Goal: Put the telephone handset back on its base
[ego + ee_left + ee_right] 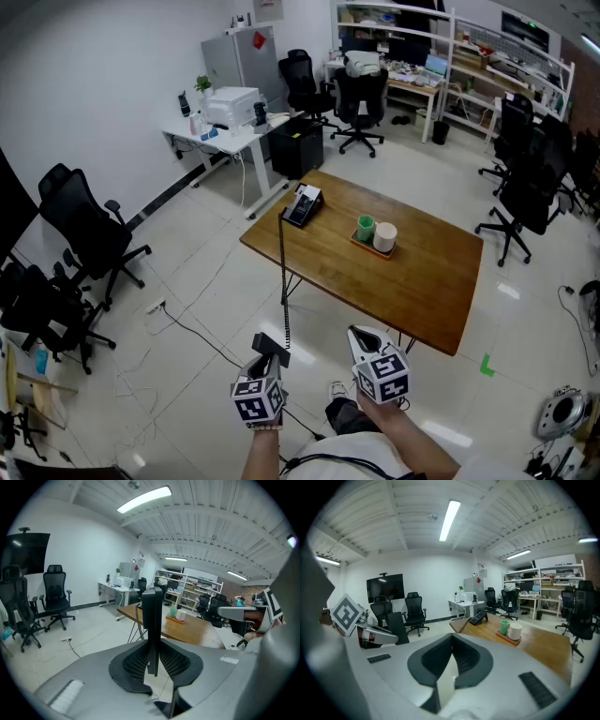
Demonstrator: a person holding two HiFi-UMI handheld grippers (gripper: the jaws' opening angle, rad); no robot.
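Head view: the left hand-held gripper (269,358) carries the telephone handset (272,343) well short of the counter (427,267). The cord (284,272) stretches straight to the telephone base (303,204) on the far corner. Closing in first would probably slacken that cord.

Left gripper view: the handset stands upright, pinched between the jaws. Keep it square to the cradle.

Right gripper view: the right hand-held gripper (452,641) is closed and empty. The base is well ahead of it.
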